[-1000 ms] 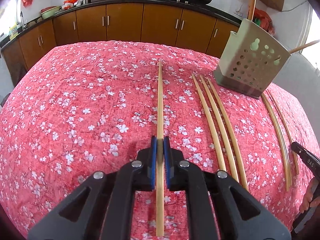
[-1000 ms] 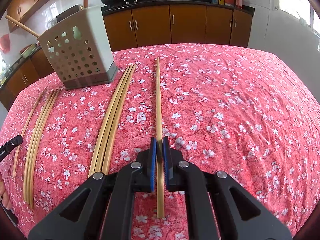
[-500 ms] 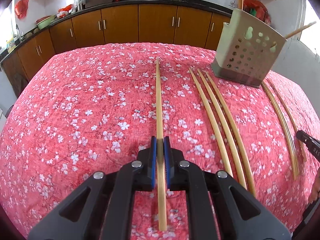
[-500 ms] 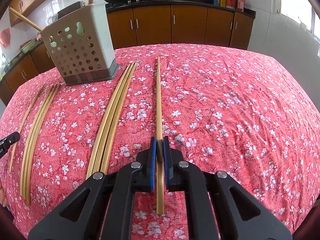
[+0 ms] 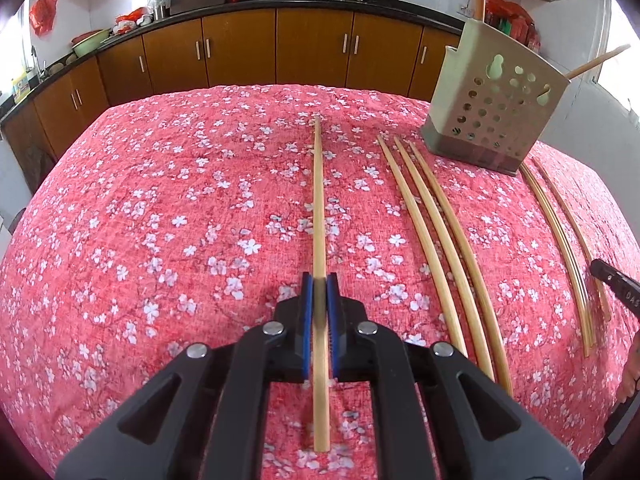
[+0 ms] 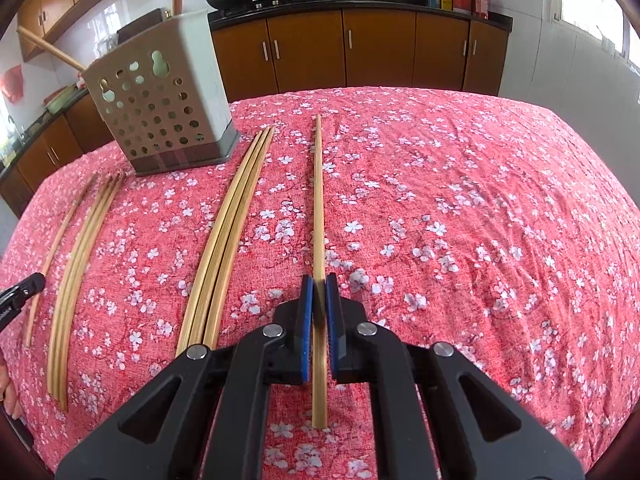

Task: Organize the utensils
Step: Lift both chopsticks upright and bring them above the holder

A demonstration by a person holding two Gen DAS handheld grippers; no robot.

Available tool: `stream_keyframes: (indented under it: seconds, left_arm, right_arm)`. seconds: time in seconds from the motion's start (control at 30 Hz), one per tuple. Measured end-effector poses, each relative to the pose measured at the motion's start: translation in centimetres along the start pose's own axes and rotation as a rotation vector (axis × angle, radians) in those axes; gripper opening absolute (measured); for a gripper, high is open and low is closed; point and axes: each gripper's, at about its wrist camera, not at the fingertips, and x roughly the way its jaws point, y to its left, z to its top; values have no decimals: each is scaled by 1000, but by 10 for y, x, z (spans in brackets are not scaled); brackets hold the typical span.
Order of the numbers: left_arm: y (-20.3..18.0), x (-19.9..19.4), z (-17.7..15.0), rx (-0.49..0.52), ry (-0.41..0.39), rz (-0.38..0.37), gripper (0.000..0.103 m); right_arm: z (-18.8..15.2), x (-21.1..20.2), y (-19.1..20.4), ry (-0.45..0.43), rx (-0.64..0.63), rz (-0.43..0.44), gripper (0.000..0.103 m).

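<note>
In the left wrist view my left gripper point(image 5: 319, 292) is shut on a bamboo chopstick point(image 5: 318, 200) that runs straight ahead, low over the red flowered cloth. In the right wrist view my right gripper point(image 6: 319, 292) is likewise shut on another chopstick point(image 6: 318, 200). Between the two held sticks lie two groups of three chopsticks, one group point(image 5: 440, 240) nearer my left gripper and one group point(image 6: 228, 232) nearer my right. The perforated grey utensil holder point(image 5: 496, 112) point(image 6: 160, 116) stands behind them with two wooden handles sticking out.
The table under the red cloth point(image 5: 160, 220) point(image 6: 480, 220) falls away at its far and side edges. Brown kitchen cabinets point(image 5: 240, 48) with woks on the counter stand behind. A black tip of the other gripper shows at each view's edge.
</note>
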Motion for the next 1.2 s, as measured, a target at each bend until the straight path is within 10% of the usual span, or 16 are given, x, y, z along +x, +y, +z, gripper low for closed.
stream_keyframes:
  seconds: [0.6,0.97,1.2]
  left_arm:
    - [3,-100,57,-39,-276,-65,8]
    - [0,-126,80,-41,-363,-64,8]
    - [-15,-152,97,0,-405,-134,8]
  right_arm:
    - [44,-93,-23,-350,69,-2,7]
    - [57,-104,-20,-403,62,6,7]
    - [85,-146,-8,-450,59,161,7]
